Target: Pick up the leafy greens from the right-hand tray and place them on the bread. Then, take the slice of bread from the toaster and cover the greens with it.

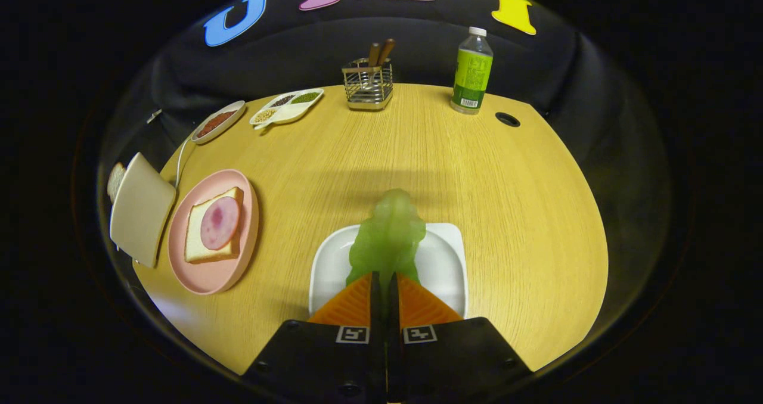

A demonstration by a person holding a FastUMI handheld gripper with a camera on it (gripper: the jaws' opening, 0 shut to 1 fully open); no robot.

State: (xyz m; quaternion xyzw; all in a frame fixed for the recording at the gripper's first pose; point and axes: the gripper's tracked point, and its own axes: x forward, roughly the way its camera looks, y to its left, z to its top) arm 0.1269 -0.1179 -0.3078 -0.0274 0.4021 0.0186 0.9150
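Observation:
My gripper [385, 280] is shut on the leafy greens [388, 237], a pale green translucent leaf that sticks out forward from between the orange fingers [351, 301]. The leaf hangs over the white square tray [444, 261] right under the fingers. To the left lies a pink plate [205, 276] with a slice of bread [199, 237] on it, topped by a round pink slice of ham [219, 222]. Left of the plate stands the beige toaster [140, 208], with the top of another bread slice [115, 180] poking out at its far side.
At the back of the round wooden table [512, 201] stand a wire holder with wooden utensils [368, 82], a green bottle [472, 73], a divided dish of seeds [286, 107] and a small dish of red stuff [217, 122]. A cable hole [507, 119] lies near the bottle.

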